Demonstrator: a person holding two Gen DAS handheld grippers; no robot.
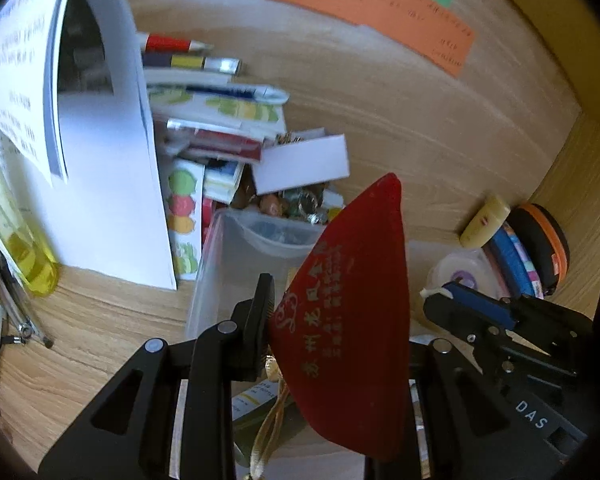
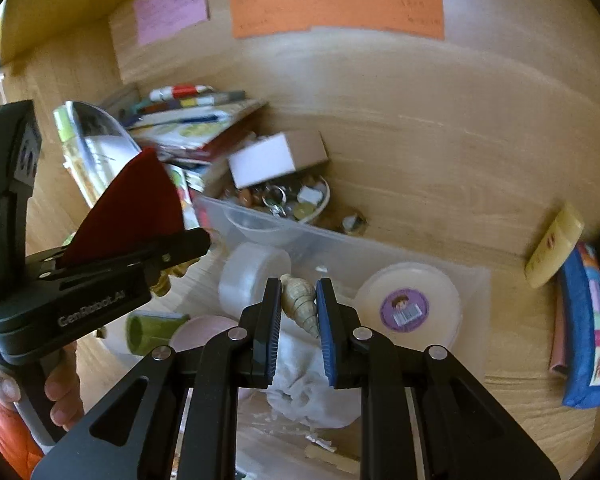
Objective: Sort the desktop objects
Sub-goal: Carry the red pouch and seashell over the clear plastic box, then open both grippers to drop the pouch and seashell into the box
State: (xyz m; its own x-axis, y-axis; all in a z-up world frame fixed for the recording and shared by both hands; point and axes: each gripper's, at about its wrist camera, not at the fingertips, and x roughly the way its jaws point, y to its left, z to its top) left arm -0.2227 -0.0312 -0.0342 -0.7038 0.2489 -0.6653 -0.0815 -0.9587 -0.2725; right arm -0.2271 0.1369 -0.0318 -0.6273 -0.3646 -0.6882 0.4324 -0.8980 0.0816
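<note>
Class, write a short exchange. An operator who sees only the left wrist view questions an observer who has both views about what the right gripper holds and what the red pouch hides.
Operator: My left gripper grips the red pouch. What is the right gripper holding?
Observer: A spiral seashell, pinched between its blue pads.
Operator: What does the pouch hide from me?
Observer: A plain round white container in the clear plastic bin, to the left of the shell.
</note>
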